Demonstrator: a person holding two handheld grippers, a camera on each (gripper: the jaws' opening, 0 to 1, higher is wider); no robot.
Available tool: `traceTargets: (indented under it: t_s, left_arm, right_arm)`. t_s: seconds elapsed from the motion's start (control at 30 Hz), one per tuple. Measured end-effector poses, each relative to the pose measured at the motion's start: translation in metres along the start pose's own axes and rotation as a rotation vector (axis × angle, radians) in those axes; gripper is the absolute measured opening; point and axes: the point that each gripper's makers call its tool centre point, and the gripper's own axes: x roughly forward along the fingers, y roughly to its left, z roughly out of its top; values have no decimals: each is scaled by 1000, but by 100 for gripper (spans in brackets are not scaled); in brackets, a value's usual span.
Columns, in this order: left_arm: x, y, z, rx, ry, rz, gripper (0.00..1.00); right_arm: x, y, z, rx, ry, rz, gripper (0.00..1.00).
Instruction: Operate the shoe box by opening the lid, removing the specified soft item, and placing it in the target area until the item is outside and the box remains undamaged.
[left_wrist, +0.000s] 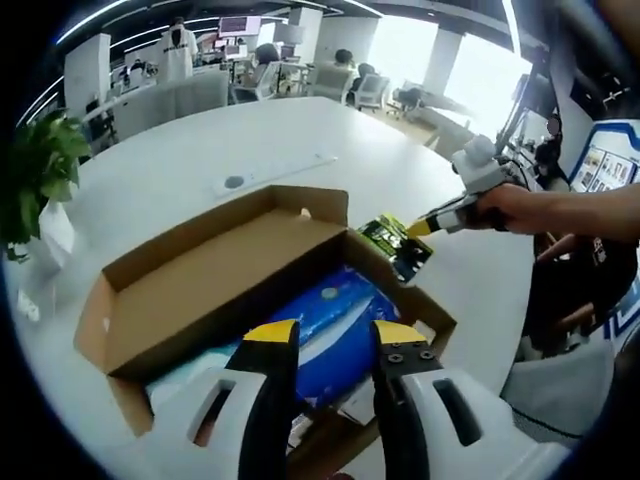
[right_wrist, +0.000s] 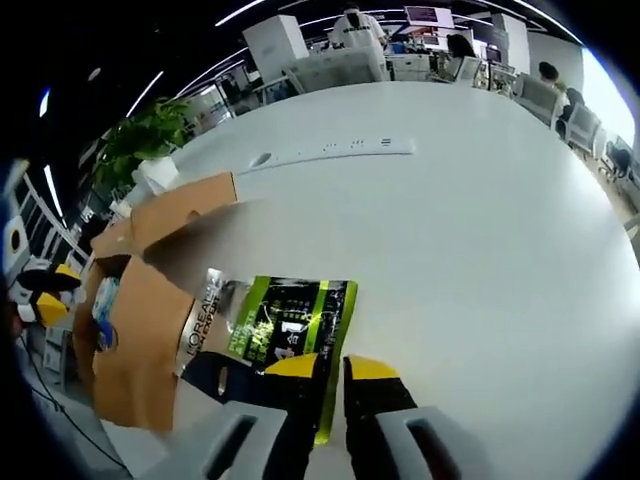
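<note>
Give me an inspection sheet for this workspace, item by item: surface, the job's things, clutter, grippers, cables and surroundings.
Surface: white table, mostly bare.
Job's things: cardboard shoe box with its lid open; a blue soft pack lies inside; green and black sachet is out of the box, above the table beside it.
Clutter: flat white strip with sockets on the table; potted plant at the edge.
Grippers: left gripper open, poised over the box; right gripper shut on the sachet's edge.
Cables: nothing seen.
Surroundings: open office with desks, chairs and people behind; bright windows.
</note>
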Motion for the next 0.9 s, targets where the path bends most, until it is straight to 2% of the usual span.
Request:
traceTargets:
  t_s: [0.1, 0.4, 0.53, 0.7, 0.9]
  left_arm:
    - [-6, 4, -3, -11, -7, 6, 29]
    - [-23, 13, -5, -33, -44, 19, 37]
    - [-32, 16, -6, -39, -57, 29, 38]
    - [-43, 19, -8, -50, -74, 41, 39]
    - [-55, 26, -17, -85, -92, 57, 42]
  right_arm:
    - [-9, 5, 5, -30, -23, 16, 12]
    - [-31, 21, 16, -104, -85, 46, 19]
    - [-40, 32, 22, -128, -112, 64, 23]
    - [-51, 55, 34, -164, -160, 115, 26]
    - [-63, 96, 41, -221, -213, 206, 35]
